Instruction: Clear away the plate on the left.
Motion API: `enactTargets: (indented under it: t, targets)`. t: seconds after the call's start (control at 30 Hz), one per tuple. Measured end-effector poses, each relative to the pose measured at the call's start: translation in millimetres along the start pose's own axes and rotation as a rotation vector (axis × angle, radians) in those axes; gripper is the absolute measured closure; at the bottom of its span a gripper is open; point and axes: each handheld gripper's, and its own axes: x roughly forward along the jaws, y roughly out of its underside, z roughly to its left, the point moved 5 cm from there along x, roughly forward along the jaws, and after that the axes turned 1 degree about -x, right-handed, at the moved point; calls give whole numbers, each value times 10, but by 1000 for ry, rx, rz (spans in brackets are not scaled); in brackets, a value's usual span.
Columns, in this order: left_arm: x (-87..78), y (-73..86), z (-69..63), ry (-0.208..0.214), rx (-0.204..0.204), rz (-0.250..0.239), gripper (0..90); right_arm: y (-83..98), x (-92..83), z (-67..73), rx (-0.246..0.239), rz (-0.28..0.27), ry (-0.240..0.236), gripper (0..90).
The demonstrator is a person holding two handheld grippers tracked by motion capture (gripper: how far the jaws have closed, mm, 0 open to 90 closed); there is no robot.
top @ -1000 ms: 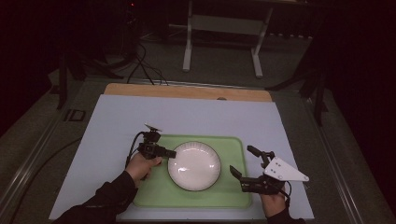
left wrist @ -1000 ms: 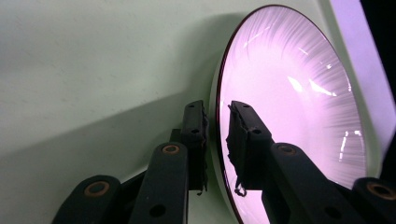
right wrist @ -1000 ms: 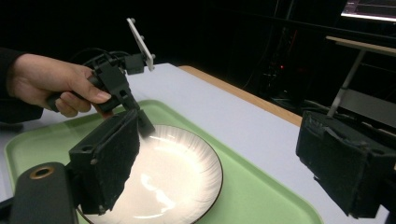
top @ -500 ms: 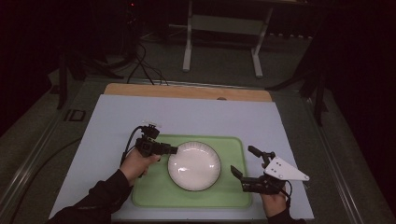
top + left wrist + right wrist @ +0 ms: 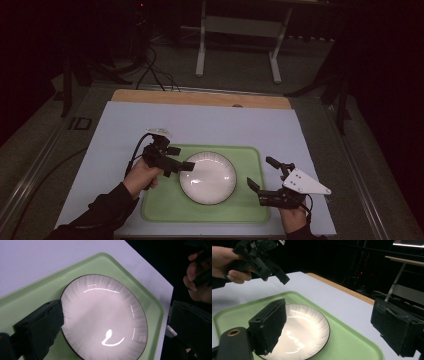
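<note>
Between the left gripper's jaws, which have just been opening and now stand spread wide, nothing is pinched. Below them the round white plate, with no long axis, lies flat, face up, on the green tray. Nearby, the right gripper hangs with jaws spread, empty.

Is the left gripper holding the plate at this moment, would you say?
No, the left gripper hangs open above the plate, which lies flat on the green tray.

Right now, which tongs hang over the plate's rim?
The left tongs, open above the plate's left rim; the right tongs sit off the tray's right edge.
</note>
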Motion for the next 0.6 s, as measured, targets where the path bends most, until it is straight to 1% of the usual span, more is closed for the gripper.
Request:
enactTargets:
  t: [0.07, 0.1, 0.2, 0.27, 0.3, 0.4, 0.47, 0.53, 0.6]
  targets:
    - [-20, 16, -40, 3, 22, 1, 0, -6, 4, 7, -4, 1, 0, 129]
    - [-28, 26, -53, -2, 34, 5, 0, -9, 8, 10, -5, -1, -1, 129]
    - [-69, 50, -75, -33, 56, 8, 0, -11, 14, 15, -10, 0, -2, 129]
    - [-91, 52, -79, -39, 58, -1, 0, -12, 13, 14, -11, -1, -2, 129]
    - [-144, 55, -89, -42, 63, -6, 0, -13, 11, 15, -10, -1, -2, 129]
    - [-229, 53, -107, -55, 74, -27, 0, -12, 10, 10, -9, -1, -1, 129]
    - [-290, 50, -124, -57, 81, -44, 0, -12, 9, 11, -8, -2, -1, 129]
    - [-337, 50, -141, -64, 86, -51, 0, -10, 10, 11, -7, -1, -1, 129]
    - [-397, 52, -154, -75, 102, -69, 0, -13, 10, 15, -9, -2, -2, 129]
